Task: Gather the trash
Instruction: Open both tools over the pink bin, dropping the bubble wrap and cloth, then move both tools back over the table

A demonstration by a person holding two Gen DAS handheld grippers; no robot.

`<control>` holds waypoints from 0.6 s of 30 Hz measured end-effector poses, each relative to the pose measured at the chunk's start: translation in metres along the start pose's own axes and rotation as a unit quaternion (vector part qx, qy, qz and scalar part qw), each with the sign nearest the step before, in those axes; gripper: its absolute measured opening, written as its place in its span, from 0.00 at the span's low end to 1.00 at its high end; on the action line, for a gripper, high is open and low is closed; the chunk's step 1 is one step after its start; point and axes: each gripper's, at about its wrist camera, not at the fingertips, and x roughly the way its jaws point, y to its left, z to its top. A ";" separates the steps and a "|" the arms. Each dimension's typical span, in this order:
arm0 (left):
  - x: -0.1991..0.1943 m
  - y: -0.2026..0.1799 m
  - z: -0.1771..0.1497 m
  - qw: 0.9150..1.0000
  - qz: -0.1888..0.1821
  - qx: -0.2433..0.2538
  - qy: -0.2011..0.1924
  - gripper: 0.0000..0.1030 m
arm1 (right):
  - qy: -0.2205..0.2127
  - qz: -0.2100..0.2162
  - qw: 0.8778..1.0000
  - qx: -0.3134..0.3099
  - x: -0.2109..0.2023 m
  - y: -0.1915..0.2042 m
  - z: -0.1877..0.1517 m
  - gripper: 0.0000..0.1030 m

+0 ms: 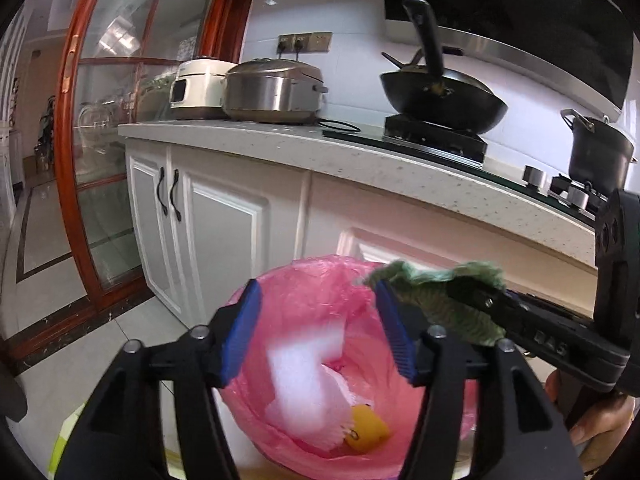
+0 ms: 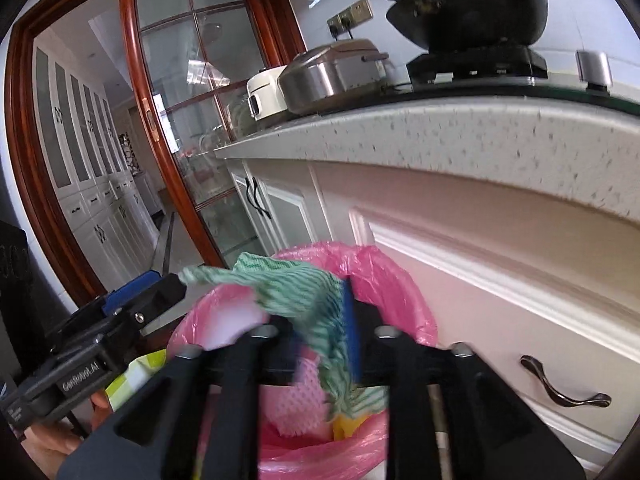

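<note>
Trash is going into a bin lined with a pink bag (image 1: 304,292), standing on the floor against the white cabinets (image 1: 224,236) below the speckled counter (image 1: 360,160). Left gripper (image 1: 320,332) hangs over the bag's mouth with its blue pads wide apart and nothing between them; a blurred white piece (image 1: 304,380) below them, at about 6 o'clock in the left view, may be falling or already lying in the bag, and I cannot tell which. A yellow scrap (image 1: 366,428) rests at the bottom.

Right gripper (image 2: 324,336) is clamped on a green striped cloth (image 2: 296,284), held above the bag's rim at 12 o'clock from its fingers, presumably so that letting go drops it straight in. The loose end trails toward 9 o'clock, near the left gripper's tip, so it could snag there or drape over the rim.

Writing: "GenRobot.AI" (image 2: 80,376) reads on the left gripper's body in the right view; the letters on the right gripper's side in the left view are too dim to read
</note>
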 end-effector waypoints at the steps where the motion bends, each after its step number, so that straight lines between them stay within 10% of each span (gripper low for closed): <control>1: -0.002 0.003 0.000 1.000 0.003 -0.006 -0.004 0.65 | -0.004 0.004 1.000 0.004 -0.002 -0.003 -0.001 0.58; 10: -0.067 0.008 0.008 0.999 0.030 -0.031 -0.033 0.84 | -0.006 0.010 1.000 -0.002 -0.040 0.007 0.006 0.60; 18: -0.208 -0.038 0.014 0.993 0.044 0.022 -0.112 0.95 | -0.089 0.011 0.994 -0.056 -0.183 0.066 0.001 0.82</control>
